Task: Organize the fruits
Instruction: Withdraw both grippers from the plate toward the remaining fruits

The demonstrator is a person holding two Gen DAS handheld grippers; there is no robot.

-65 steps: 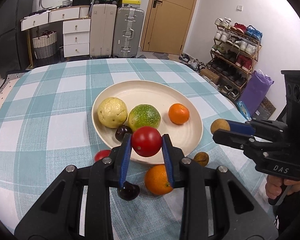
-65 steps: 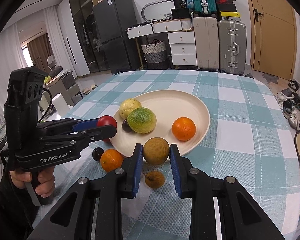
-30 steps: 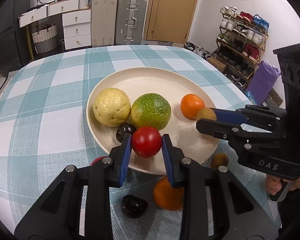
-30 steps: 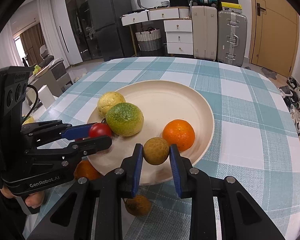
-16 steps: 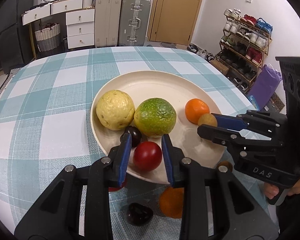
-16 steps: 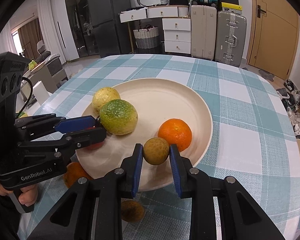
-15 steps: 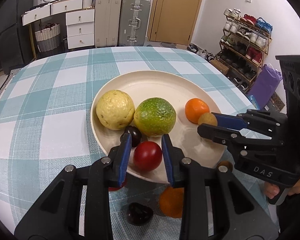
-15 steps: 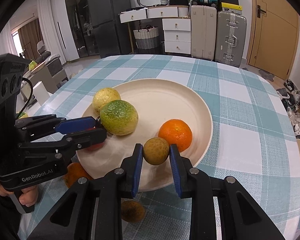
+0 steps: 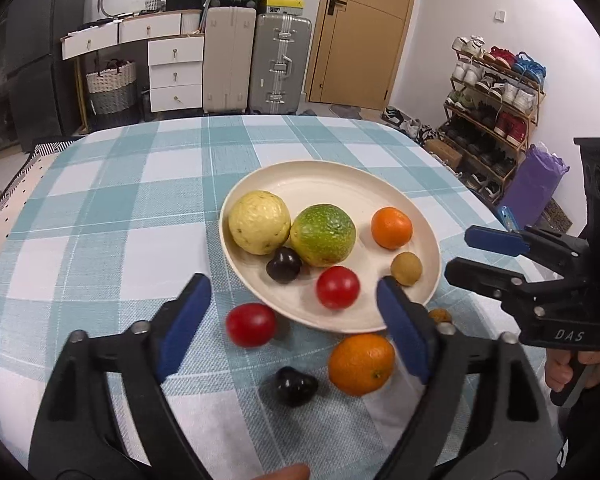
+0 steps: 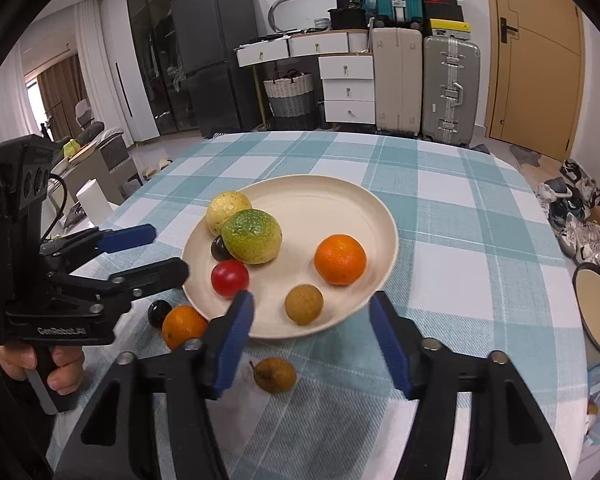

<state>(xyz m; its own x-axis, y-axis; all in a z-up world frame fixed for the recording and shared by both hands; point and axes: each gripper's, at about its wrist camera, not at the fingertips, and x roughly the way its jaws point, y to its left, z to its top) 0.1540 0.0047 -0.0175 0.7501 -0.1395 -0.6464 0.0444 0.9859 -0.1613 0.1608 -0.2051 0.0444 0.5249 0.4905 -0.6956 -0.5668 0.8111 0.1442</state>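
Note:
A cream plate (image 9: 340,172) holds a yellow fruit (image 9: 259,222), a green fruit (image 9: 323,234), an orange (image 9: 391,227), a dark plum (image 9: 283,265), a red tomato (image 9: 337,287) and a brown round fruit (image 9: 406,268). My left gripper (image 9: 292,292) hovers at the plate's near rim, its jaws opening, and the tomato lies free just beyond them. My right gripper (image 10: 312,308) is opening too, and the brown round fruit (image 10: 303,304) rests on the plate (image 10: 340,192) untouched between its fingertips.
On the checked cloth before the plate lie a second tomato (image 9: 251,324), a second orange (image 9: 360,363), a dark plum (image 9: 295,386) and a small brown fruit (image 10: 275,375). The round table's edge curves close on the right. Suitcases and drawers stand behind.
Both grippers went from shut to wide open. The red tomato and the brown fruit now lie on the plate. Both grippers drew back and up a little.

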